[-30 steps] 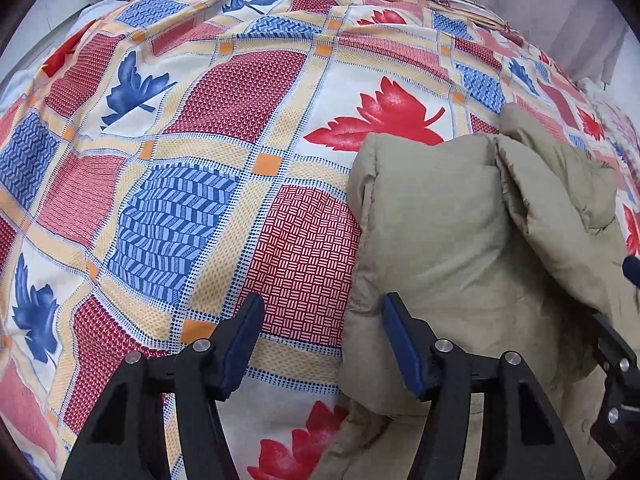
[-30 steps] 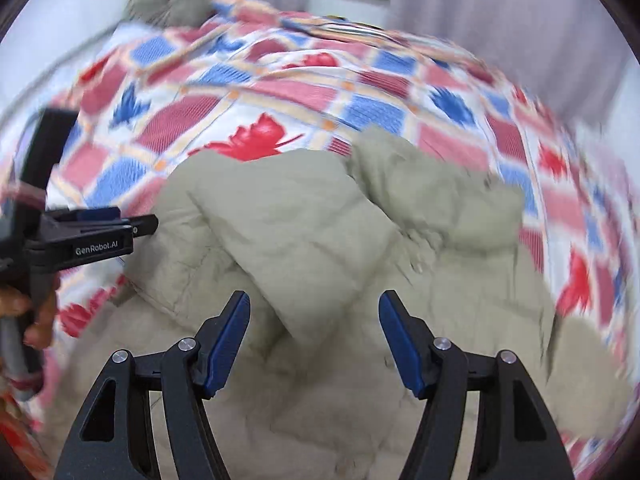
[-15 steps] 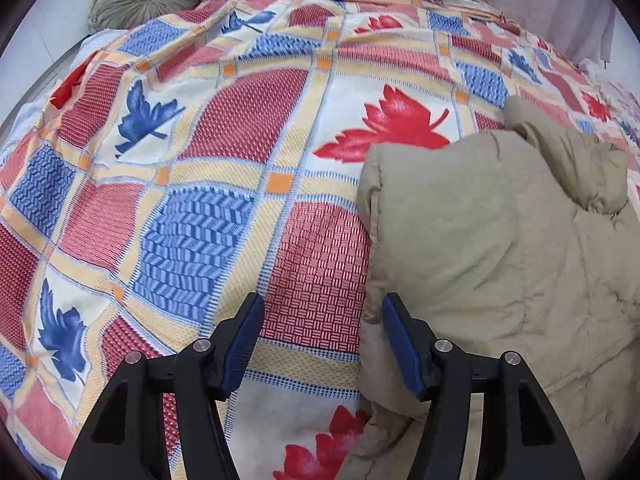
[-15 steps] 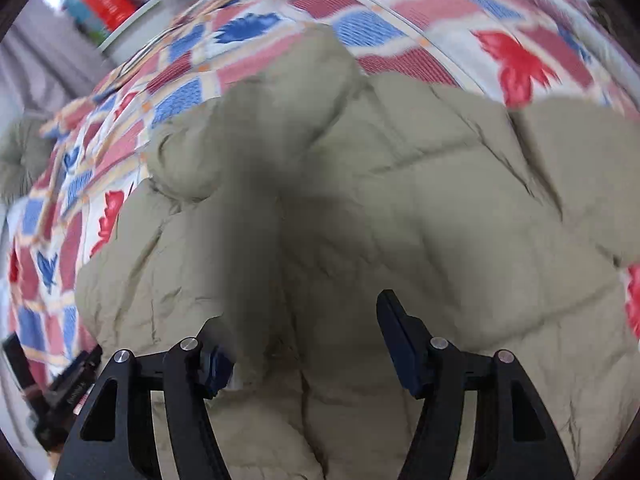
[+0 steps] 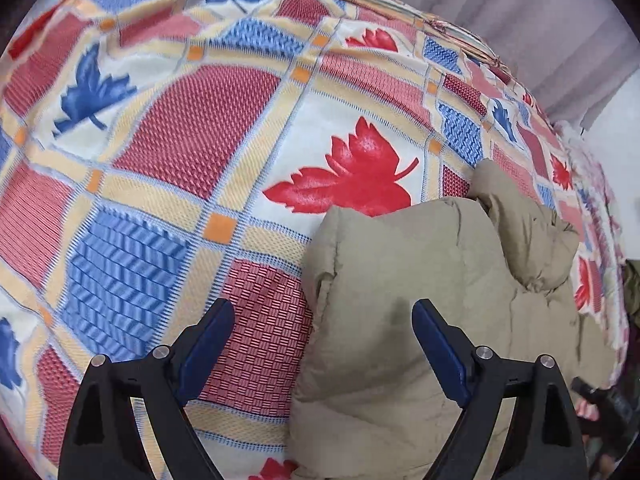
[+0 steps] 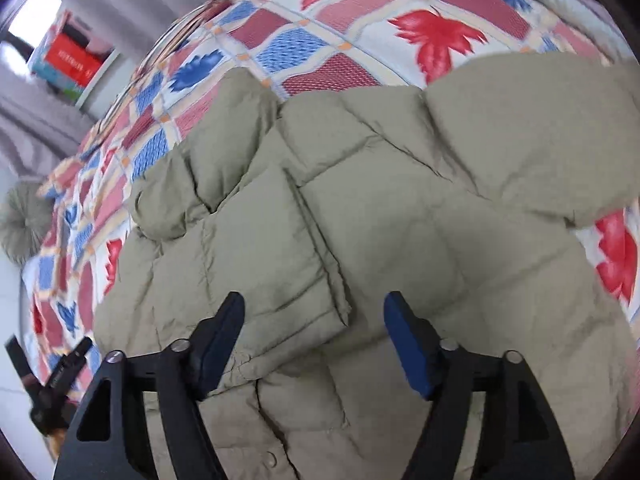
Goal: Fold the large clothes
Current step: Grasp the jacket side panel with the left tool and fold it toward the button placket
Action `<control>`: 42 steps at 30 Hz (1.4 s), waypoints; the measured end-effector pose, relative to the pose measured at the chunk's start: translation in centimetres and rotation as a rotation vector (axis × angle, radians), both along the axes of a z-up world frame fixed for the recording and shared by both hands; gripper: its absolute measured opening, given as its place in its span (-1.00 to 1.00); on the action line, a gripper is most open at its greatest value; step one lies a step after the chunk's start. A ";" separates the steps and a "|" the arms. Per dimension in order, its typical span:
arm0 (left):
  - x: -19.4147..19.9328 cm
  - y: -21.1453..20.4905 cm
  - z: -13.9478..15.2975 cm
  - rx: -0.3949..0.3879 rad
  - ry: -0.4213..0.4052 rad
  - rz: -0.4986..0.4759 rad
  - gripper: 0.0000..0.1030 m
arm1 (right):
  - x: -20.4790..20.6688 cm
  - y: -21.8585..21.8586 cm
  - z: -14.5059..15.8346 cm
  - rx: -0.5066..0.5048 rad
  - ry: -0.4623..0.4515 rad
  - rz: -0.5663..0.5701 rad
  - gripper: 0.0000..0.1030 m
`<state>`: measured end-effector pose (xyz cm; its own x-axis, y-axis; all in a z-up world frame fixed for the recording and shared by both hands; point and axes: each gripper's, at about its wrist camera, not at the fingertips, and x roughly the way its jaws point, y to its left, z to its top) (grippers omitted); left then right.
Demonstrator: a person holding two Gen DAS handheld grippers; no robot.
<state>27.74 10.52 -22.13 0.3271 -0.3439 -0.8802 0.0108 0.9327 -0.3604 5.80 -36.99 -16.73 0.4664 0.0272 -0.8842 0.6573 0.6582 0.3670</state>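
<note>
A beige puffer jacket (image 6: pixel 400 216) lies on the patterned bedspread (image 5: pixel 200 140), with one sleeve (image 6: pixel 256 264) folded across its front. It also shows in the left wrist view (image 5: pixel 400 304). My left gripper (image 5: pixel 324 344) is open and empty, over the jacket's left edge. My right gripper (image 6: pixel 314 340) is open and empty, just above the folded sleeve's cuff. The left gripper (image 6: pixel 60 380) shows at the lower left of the right wrist view.
The bedspread (image 6: pixel 360 20) has red, blue and cream patches with leaf prints. A round grey-green cushion (image 6: pixel 20 220) lies at the bed's head. Grey curtains (image 5: pixel 540 20) hang behind the bed. A shelf with boxes (image 6: pixel 68 64) stands beyond it.
The right gripper has pulled back from the jacket, so more of it and the folded sleeve show. The left view has shifted and tilted slightly along the jacket's edge. Both stay open.
</note>
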 end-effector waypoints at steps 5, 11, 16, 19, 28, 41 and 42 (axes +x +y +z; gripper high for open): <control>1.5 -0.9 -2.5 -0.183 0.109 -0.004 -0.64 | -1.2 -1.4 -4.2 0.293 -0.067 -0.052 0.51; 0.6 -3.2 0.7 0.029 -0.047 -0.075 -0.75 | 1.2 -1.3 -5.2 0.344 -0.087 -0.064 -0.82; 1.1 -3.8 -1.8 0.135 -0.043 -0.101 -0.74 | 2.6 0.4 -1.9 0.101 -0.047 0.097 -0.83; 1.0 -4.1 -2.4 0.188 -0.059 -0.102 -0.67 | 2.7 0.7 -3.8 0.079 0.019 0.096 -0.83; -0.6 -1.0 3.5 0.267 -0.153 -0.068 -0.66 | 0.7 0.7 -3.9 0.096 0.040 0.101 -0.19; -6.4 -4.1 -2.3 0.311 -0.046 -0.121 -0.66 | 2.7 2.4 -2.5 -0.077 0.044 0.254 -0.72; -6.3 -4.2 -2.1 0.324 -0.043 -0.129 -0.66 | 2.7 2.5 -3.8 -0.082 0.084 0.257 -0.79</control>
